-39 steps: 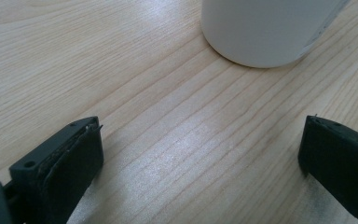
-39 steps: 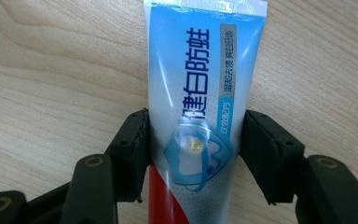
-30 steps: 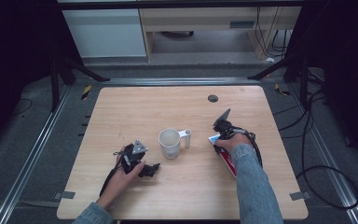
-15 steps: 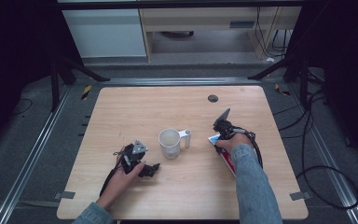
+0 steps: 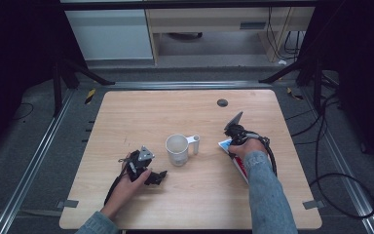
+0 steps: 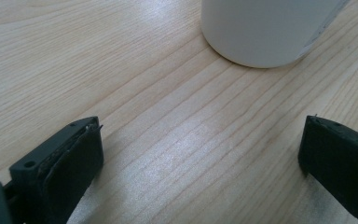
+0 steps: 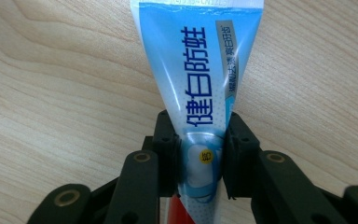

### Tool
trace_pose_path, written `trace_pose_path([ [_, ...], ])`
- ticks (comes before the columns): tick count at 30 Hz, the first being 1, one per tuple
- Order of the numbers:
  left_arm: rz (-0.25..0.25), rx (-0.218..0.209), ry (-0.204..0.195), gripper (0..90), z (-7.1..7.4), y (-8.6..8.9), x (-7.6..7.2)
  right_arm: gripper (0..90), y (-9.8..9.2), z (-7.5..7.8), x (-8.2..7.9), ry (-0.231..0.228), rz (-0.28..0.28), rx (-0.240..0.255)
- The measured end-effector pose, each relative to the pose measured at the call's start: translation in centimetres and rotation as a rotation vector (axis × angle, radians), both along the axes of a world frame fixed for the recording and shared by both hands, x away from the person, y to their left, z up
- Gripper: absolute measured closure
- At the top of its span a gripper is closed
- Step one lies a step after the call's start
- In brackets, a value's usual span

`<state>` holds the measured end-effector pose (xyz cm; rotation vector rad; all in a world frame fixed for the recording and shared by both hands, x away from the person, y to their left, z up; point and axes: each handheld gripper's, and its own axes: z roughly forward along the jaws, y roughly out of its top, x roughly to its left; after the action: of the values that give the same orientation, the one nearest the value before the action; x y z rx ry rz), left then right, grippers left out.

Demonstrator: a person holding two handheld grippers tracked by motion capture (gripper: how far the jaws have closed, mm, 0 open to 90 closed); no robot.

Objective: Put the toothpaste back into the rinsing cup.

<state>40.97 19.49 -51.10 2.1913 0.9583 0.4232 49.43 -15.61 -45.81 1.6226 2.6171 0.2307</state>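
Note:
A white mug (image 5: pixel 177 149) stands mid-table with its handle (image 5: pixel 195 144) pointing right. In the left gripper view the mug's base (image 6: pixel 265 32) sits just beyond my left gripper (image 6: pixel 200 154), whose jaws stand wide open over bare wood with nothing between them. From above, the left gripper (image 5: pixel 157 176) lies low on the table, left and in front of the mug. My right gripper (image 7: pixel 200 154) is shut on a blue and white toothpaste tube (image 7: pixel 205 79) that lies flat on the table, its crimped end pointing away. In the high view the tube (image 5: pixel 224 145) lies right of the mug under the right gripper (image 5: pixel 233 145).
The wooden table (image 5: pixel 141 112) has a dark round cable hole (image 5: pixel 222 102) at the back right. Black cables (image 5: pixel 321 146) trail off the right edge. Cabinets (image 5: pixel 112 29) stand beyond the table's far side.

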Motion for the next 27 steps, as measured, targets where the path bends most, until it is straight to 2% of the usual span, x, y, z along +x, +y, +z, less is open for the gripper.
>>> trace_pose_path([
  [4,0.000,0.000,0.000,0.0,0.0,0.0,0.0,72.6,0.0,0.2,0.0,0.003,-0.001,0.001],
  [15,-0.002,0.003,-0.002,0.0,0.0,0.0,0.0,73.6,0.6,0.7,0.0,0.020,0.027,-0.041],
  [27,-0.002,0.003,-0.002,0.0,0.0,0.0,0.0,74.1,0.2,1.5,-0.4,0.011,0.035,-0.040],
])
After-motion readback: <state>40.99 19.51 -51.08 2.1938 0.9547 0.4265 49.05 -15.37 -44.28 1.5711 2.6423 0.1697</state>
